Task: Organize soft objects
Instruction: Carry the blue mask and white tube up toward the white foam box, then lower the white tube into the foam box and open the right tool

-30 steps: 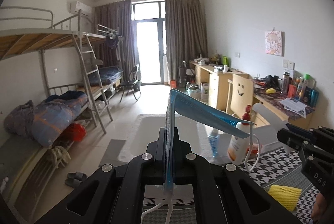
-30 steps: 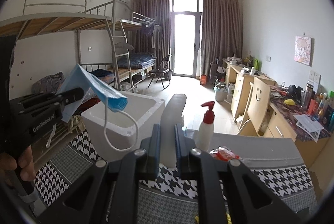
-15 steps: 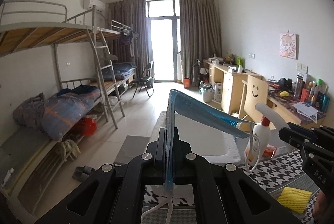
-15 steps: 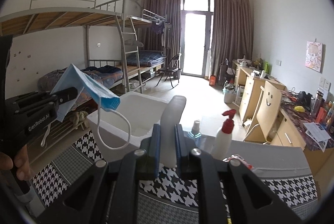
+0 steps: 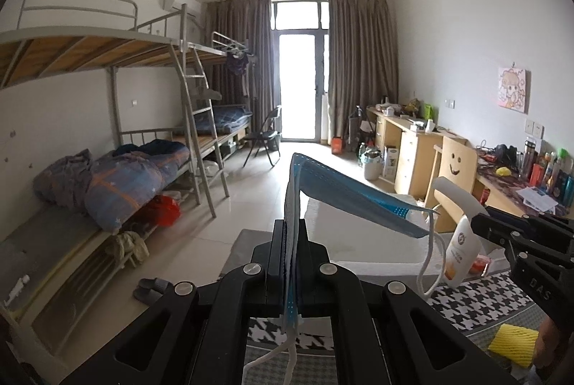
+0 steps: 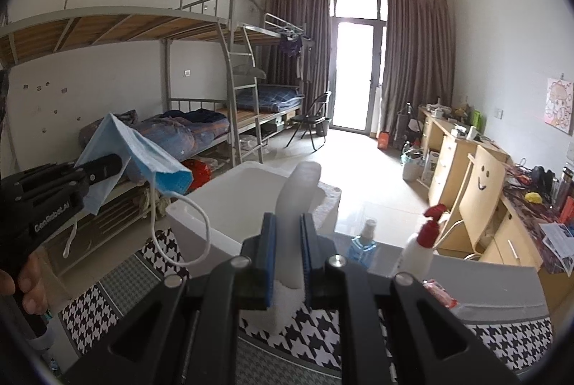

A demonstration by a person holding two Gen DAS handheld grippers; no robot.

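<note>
Mask (image 5: 344, 198), blue, sits clamped between the closed jaws of the left gripper (image 5: 291, 234), its free half folding out to the right and an ear loop (image 5: 428, 263) dangling above the box (image 5: 358, 234). In the right wrist view the right gripper (image 6: 290, 234) is closed on a white foam strip (image 6: 299, 191) that stands up between the pads. Below both lies the houndstooth cloth (image 6: 315, 317). A yellow sponge (image 5: 513, 345) rests on it near the right. Past the box stand a red-topped spray bottle (image 6: 418, 241) and a small blue bottle (image 6: 364, 241). Farther off are bunk beds (image 5: 125, 177) and desks (image 5: 412, 148).
</note>
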